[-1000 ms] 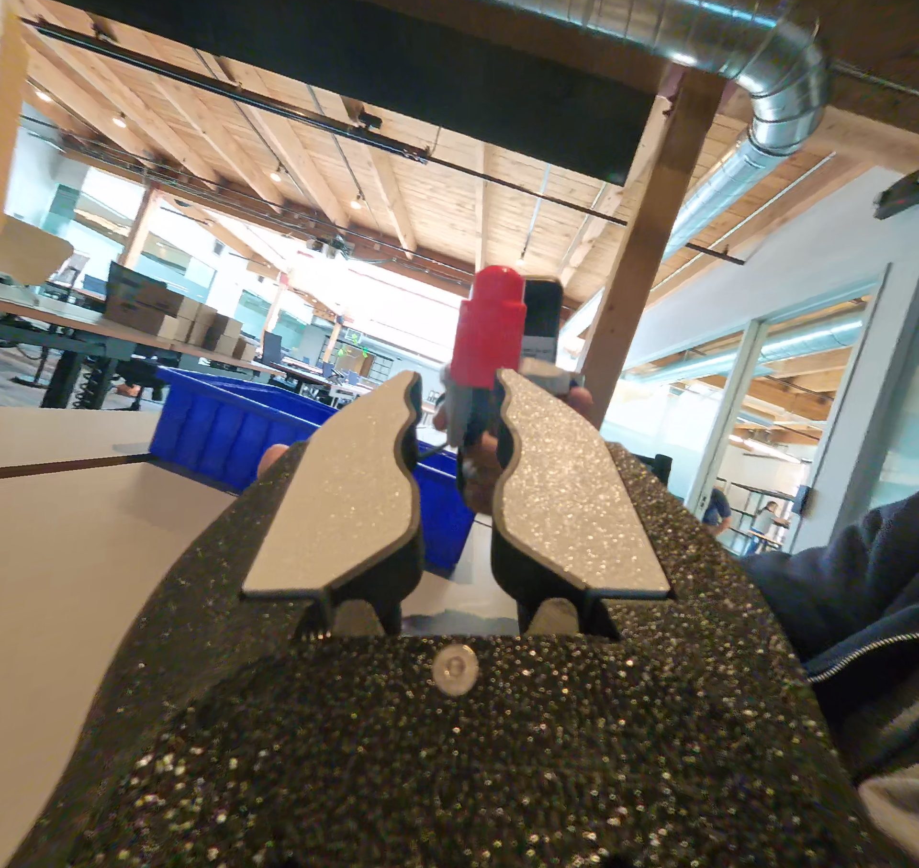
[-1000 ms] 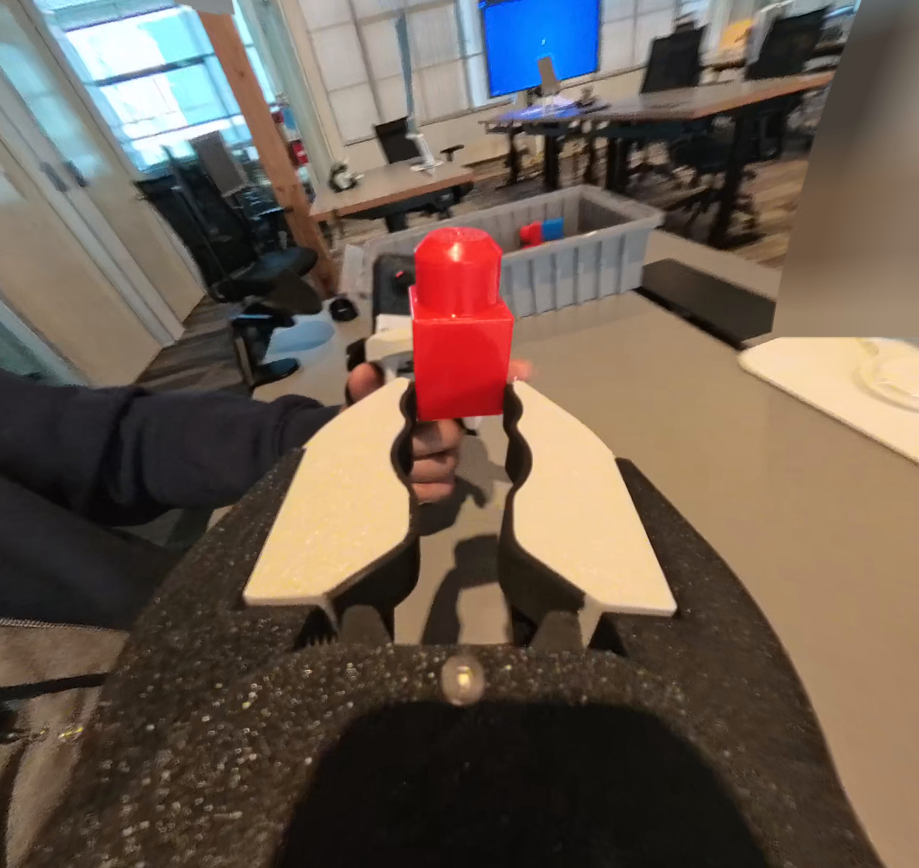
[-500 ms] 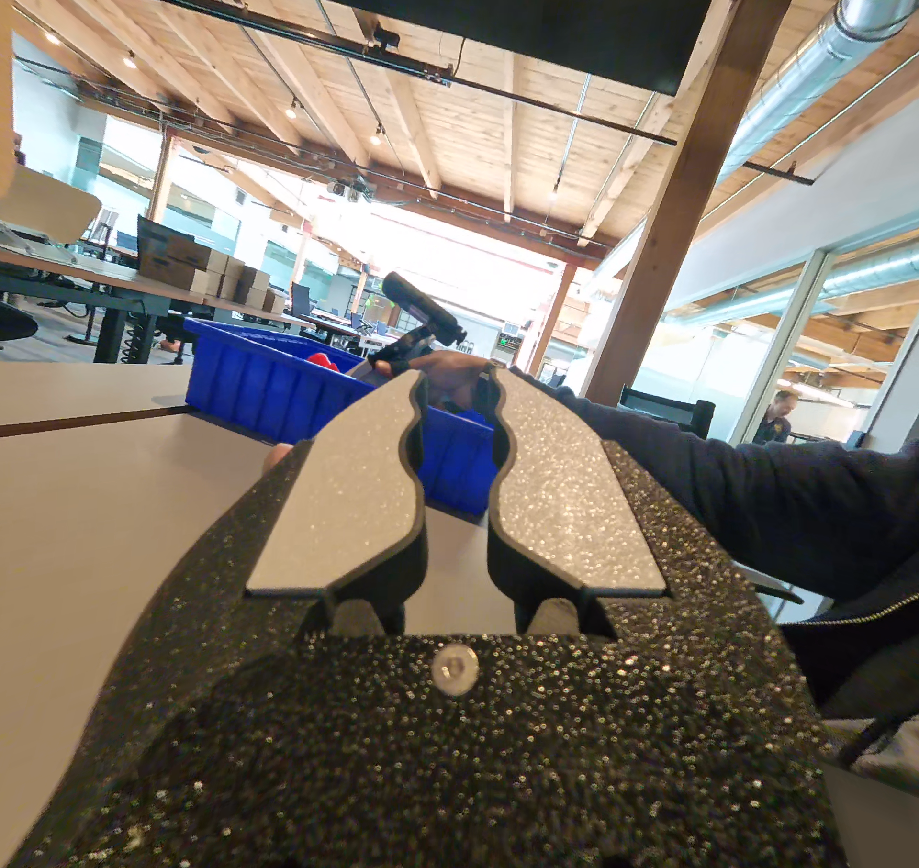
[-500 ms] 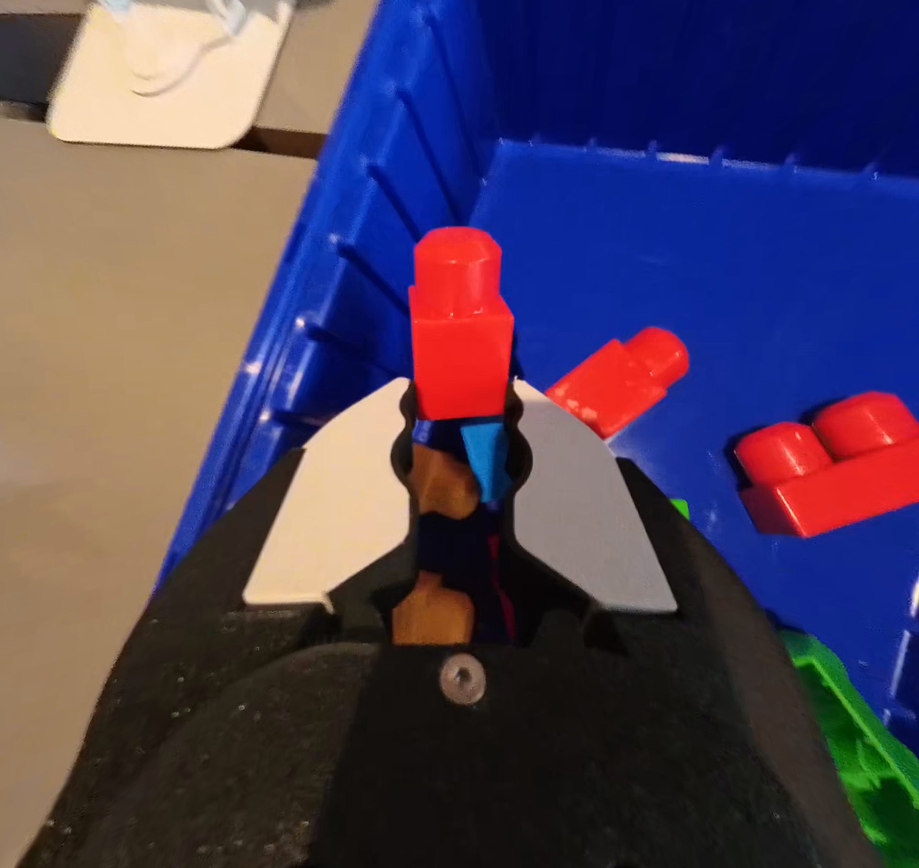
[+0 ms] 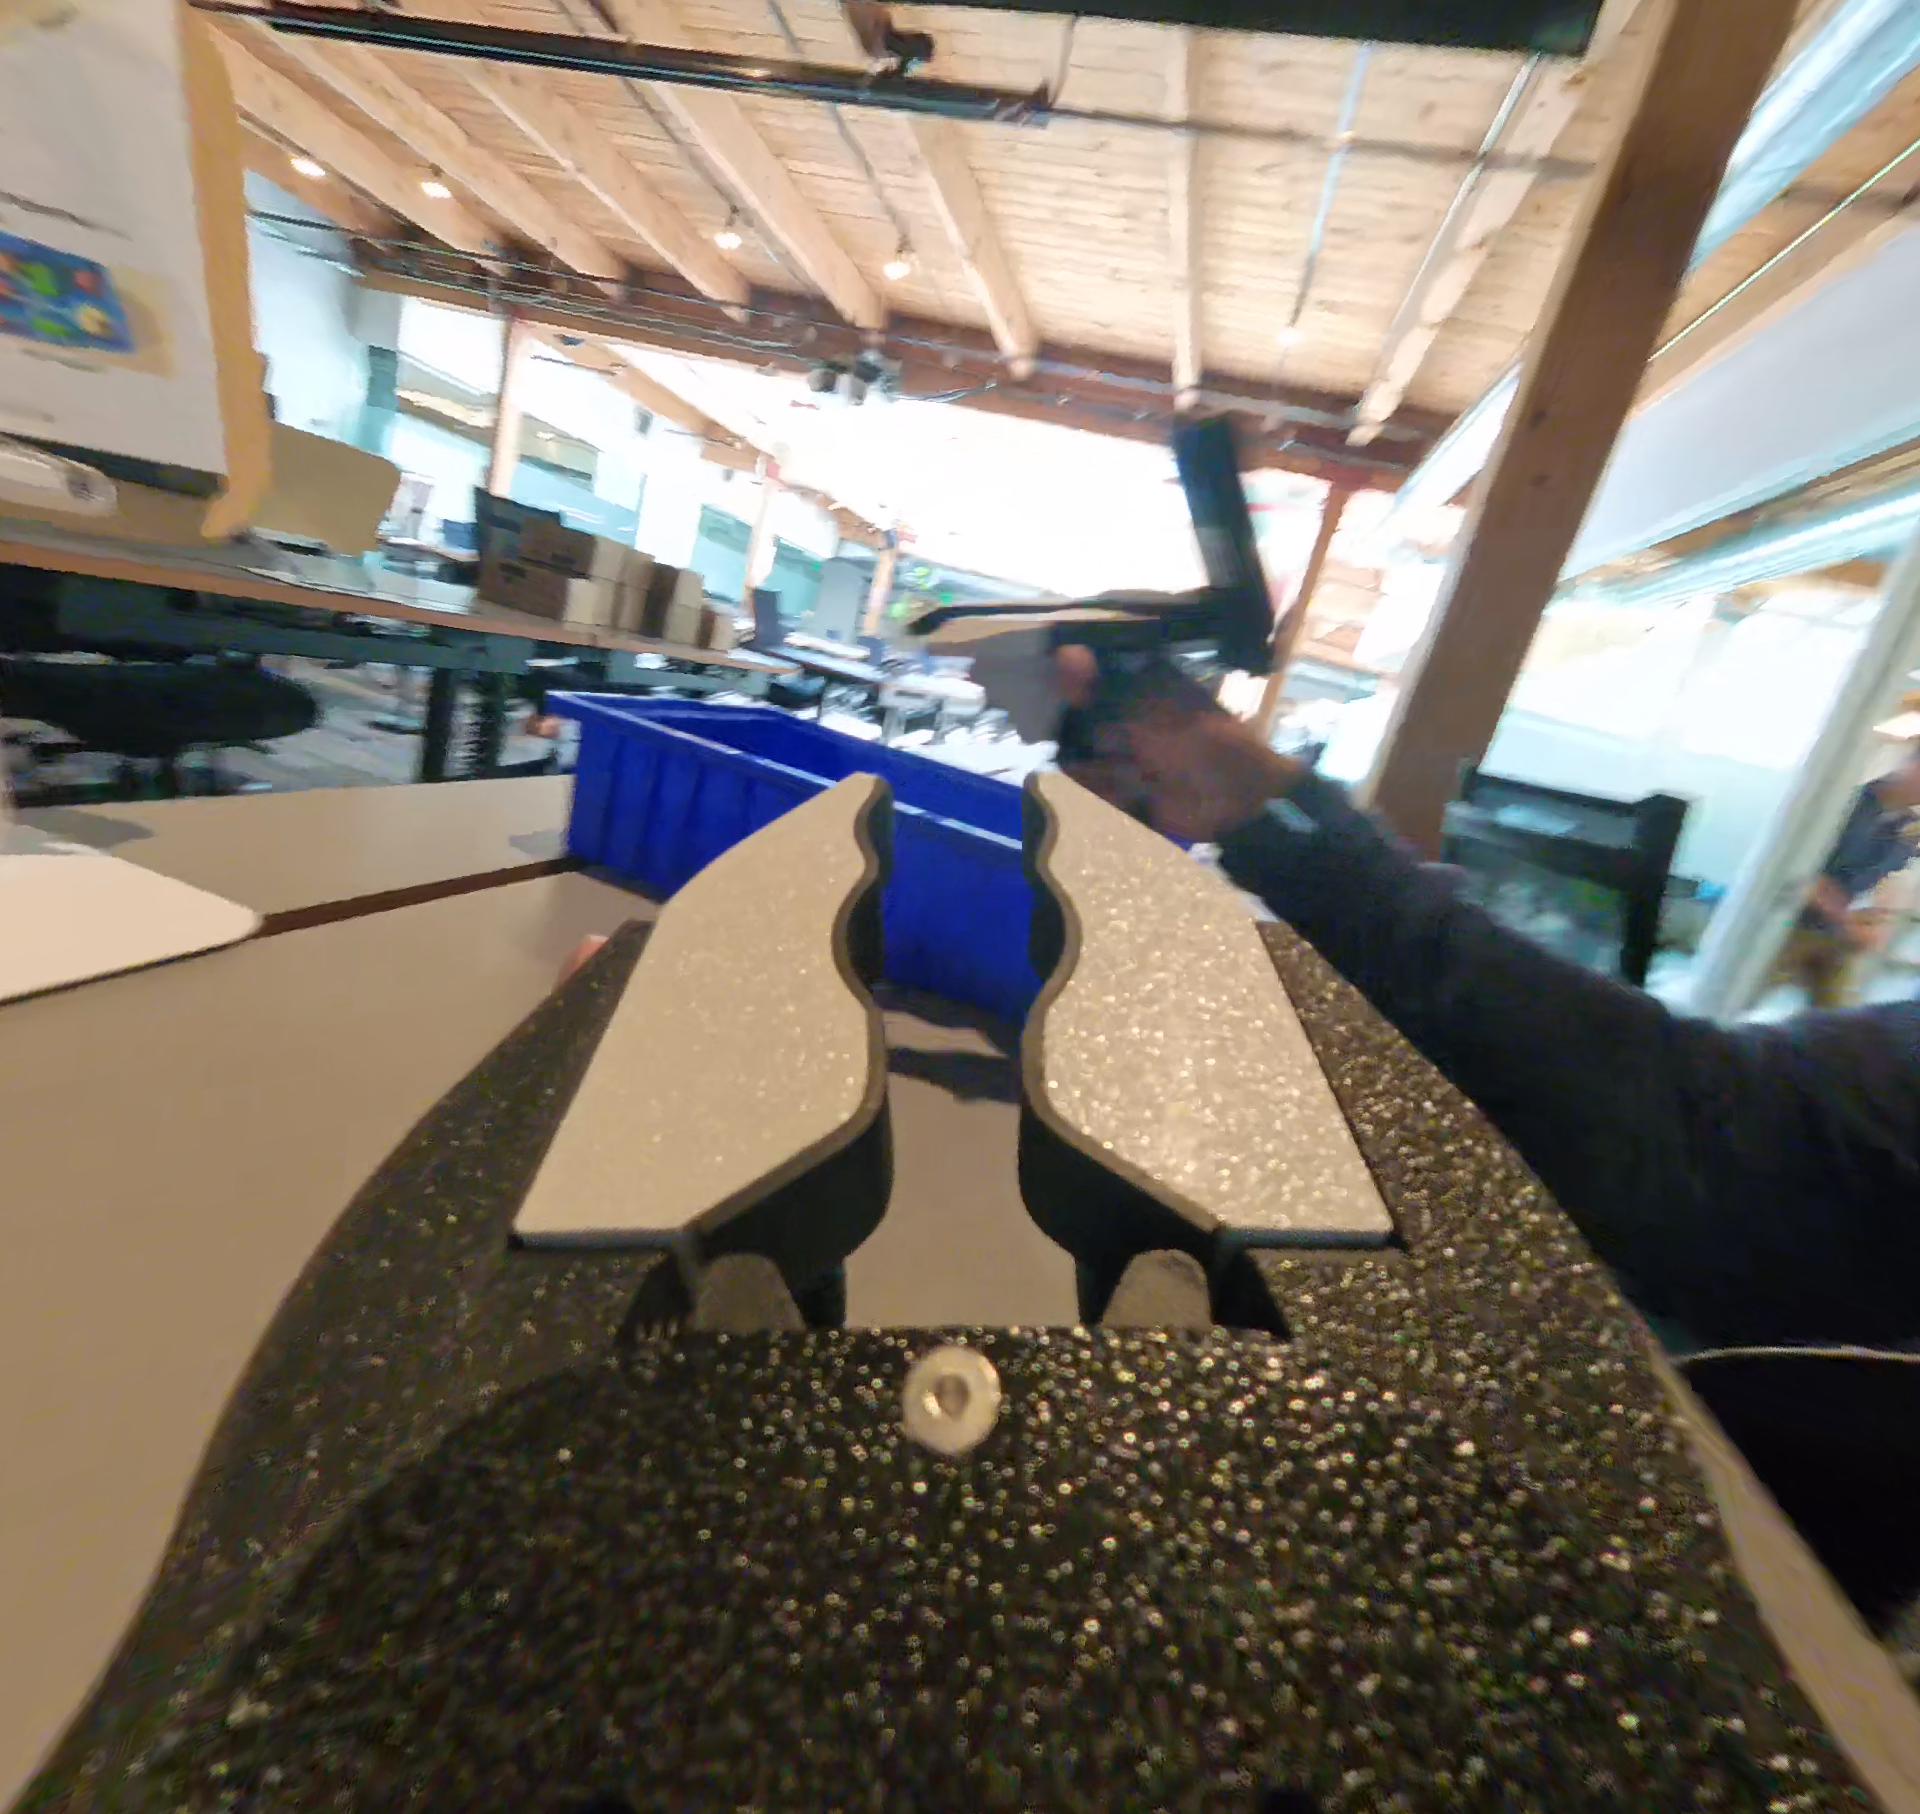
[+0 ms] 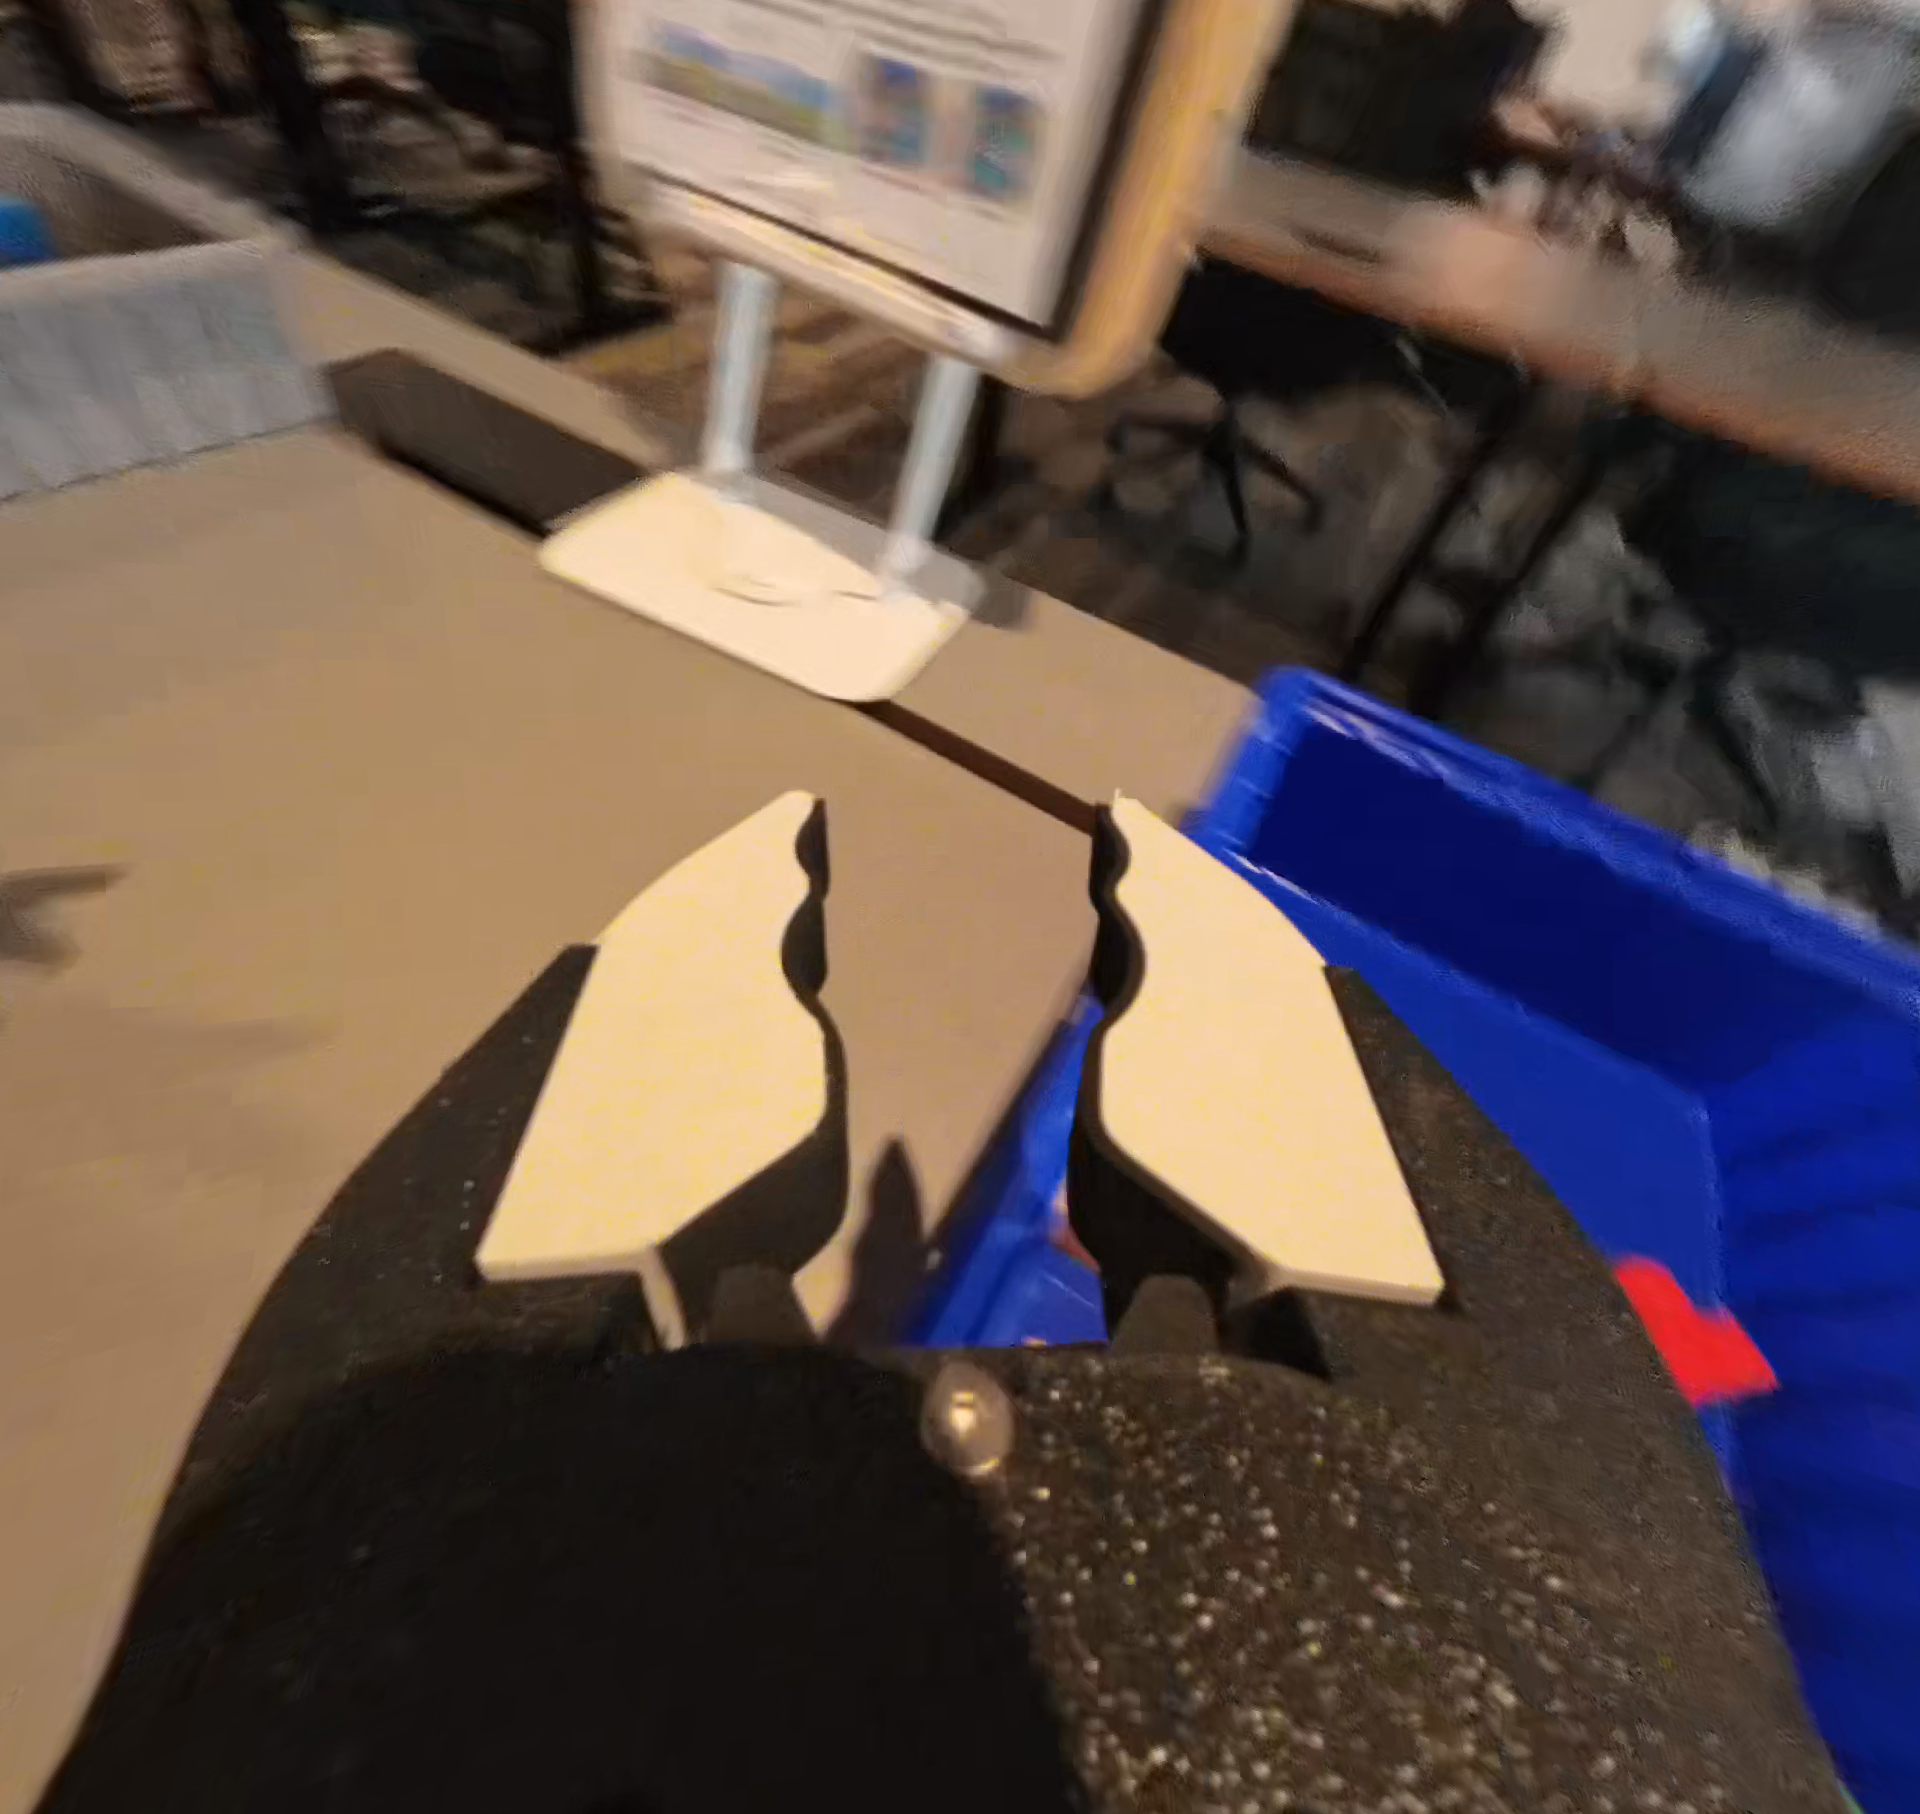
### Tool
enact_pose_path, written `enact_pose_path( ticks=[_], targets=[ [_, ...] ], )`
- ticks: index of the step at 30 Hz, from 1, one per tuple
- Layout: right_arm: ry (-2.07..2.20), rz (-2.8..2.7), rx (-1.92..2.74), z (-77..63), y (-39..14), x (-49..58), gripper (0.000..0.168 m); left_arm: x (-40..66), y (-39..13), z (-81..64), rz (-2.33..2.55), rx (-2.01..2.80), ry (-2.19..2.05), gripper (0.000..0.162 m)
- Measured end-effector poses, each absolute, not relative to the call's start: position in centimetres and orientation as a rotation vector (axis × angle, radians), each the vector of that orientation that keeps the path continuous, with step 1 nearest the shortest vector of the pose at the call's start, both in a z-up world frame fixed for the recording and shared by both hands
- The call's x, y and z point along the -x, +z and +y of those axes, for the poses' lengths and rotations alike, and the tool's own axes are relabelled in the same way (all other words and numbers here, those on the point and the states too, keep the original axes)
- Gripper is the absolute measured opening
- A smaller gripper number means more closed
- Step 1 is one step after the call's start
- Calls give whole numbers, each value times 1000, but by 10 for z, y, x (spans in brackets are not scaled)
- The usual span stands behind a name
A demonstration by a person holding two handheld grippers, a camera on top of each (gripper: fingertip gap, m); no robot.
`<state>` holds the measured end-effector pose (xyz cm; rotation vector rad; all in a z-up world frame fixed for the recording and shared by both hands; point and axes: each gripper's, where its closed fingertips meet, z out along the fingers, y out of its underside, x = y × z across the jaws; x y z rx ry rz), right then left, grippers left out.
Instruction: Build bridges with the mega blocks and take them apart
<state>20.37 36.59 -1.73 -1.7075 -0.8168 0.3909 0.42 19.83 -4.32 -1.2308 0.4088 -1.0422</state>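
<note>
left tool (image 5: 956,808): jaws parted by a narrow gap, nothing between them; held low over the counter, aimed at the bin
right tool (image 6: 961,819): jaws spread wide, empty; tips over bare counter at the bin's near left corner
right tool, far view: seen from the left wrist as a dark blurred shape (image 5: 1153,621) raised above the bin's right end; jaw state cannot be told from there
hand (image 5: 1174,756): grips that far tool, dark sleeve (image 5: 1558,1037) runs back to the right edge
bin (image 6: 1507,933): blue, open top, ribbed walls, sits on the counter; in the left wrist view (image 5: 727,808) it lies straight ahead beyond the tips
block (image 6: 1688,1333): red, blurred, inside the bin by the right tool's body; only part shows, shape not clear
other blocks: none visible on the counter in either view
counter (image 6: 312,725): grey-tan, a dark seam runs across it toward the bin
sign stand (image 6: 862,133): framed printed sheet on two white posts, white base (image 6: 748,601) on the counter beyond the right tool, left of the bin
grey bin (image 6: 114,330): far left on the counter, well apart from the blue one, a bit of blue inside
image quality: right wrist view heavily motion-blurred; left wrist view blurred at the far hand
background: wood-beam ceiling, wooden post (image 5: 1579,362), desks with boxes, a person far right
</note>
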Motion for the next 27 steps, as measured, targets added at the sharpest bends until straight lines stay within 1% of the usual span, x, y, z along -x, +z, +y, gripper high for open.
enact_pose_path(
  ticks=[2, 3, 6, 10, 12, 14, 17, 19, 20, 21, 27],
  targets=[
    [403, -1001, 1597, 309, -18, -156, 45, 12, -43, 209, 413, 1333, -842, 25],
    [422, -1101, 1568, 282, -28, -133, 45, 27, -44, 216, 409, 1410, -700, 29],
    [443, -1381, 1573, 218, -83, -83, 45, 102, -36, 225, 320, 1594, -246, 38],
    [427, -1578, 1638, 188, -155, -58, 47, 236, 1, 214, 158, 1724, 111, 38],
    [436, -1621, 1693, 185, -178, -55, 48, 314, 2, 213, 44, 1837, 270, 39],
    [437, -1679, 1728, 181, -193, -55, 50, 373, -28, 219, -35, 2039, 265, 40],
    [423, -1706, 1726, 180, -201, -54, 47, 405, -94, 227, -130, 2338, -35, 47],
    [443, -1714, 1730, 177, -202, -52, 46, 403, -103, 243, -169, 2276, -279, 51],
    [445, -1715, 1729, 177, -202, -52, 46, 406, -106, 250, -205, 2247, -330, 52],
    [451, -1715, 1727, 176, -202, -52, 46, 411, -112, 255, -224, 2262, -330, 55],
    [496, -1711, 1736, 175, -203, -51, 43, 421, -169, 266, -78, 2570, -111, 86]
  ],
)
